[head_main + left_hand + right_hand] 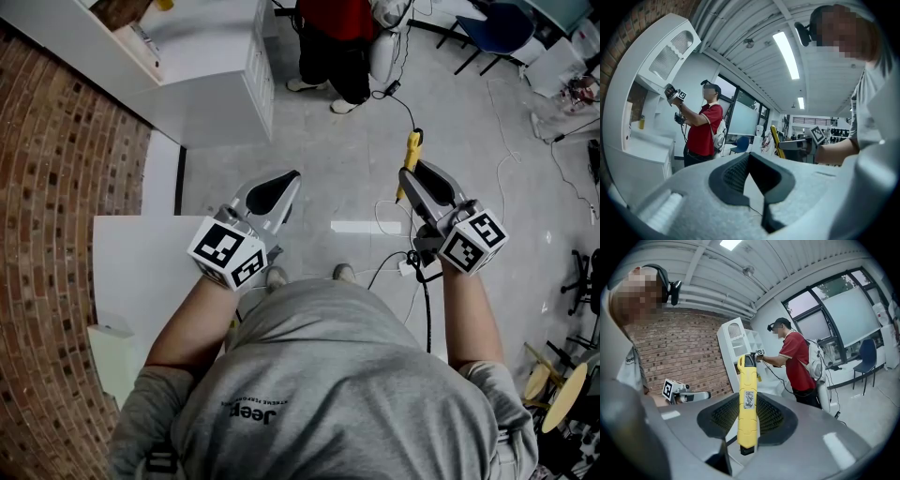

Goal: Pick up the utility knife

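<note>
The yellow utility knife (pixel 411 153) is off the floor, held in the air in front of the person's chest. My right gripper (pixel 409 180) is shut on its lower half, and its black-tipped end sticks out past the jaws. In the right gripper view the knife (pixel 747 380) stands upright between the dark pads (pixel 776 418) of the right gripper (pixel 749 400). My left gripper (pixel 292 179) hovers level to the left of it, shut with nothing in it. In the left gripper view its tips meet (pixel 749 156), and the knife (pixel 776 140) shows beyond them to the right.
A white table (pixel 141 262) and a brick wall (pixel 56 234) lie to the left, with a white cabinet (pixel 216 66) ahead. Another person in a red shirt (pixel 333 42) stands by the cabinet. Cables (pixel 389 225) trail over the grey floor; chairs (pixel 497 28) stand far right.
</note>
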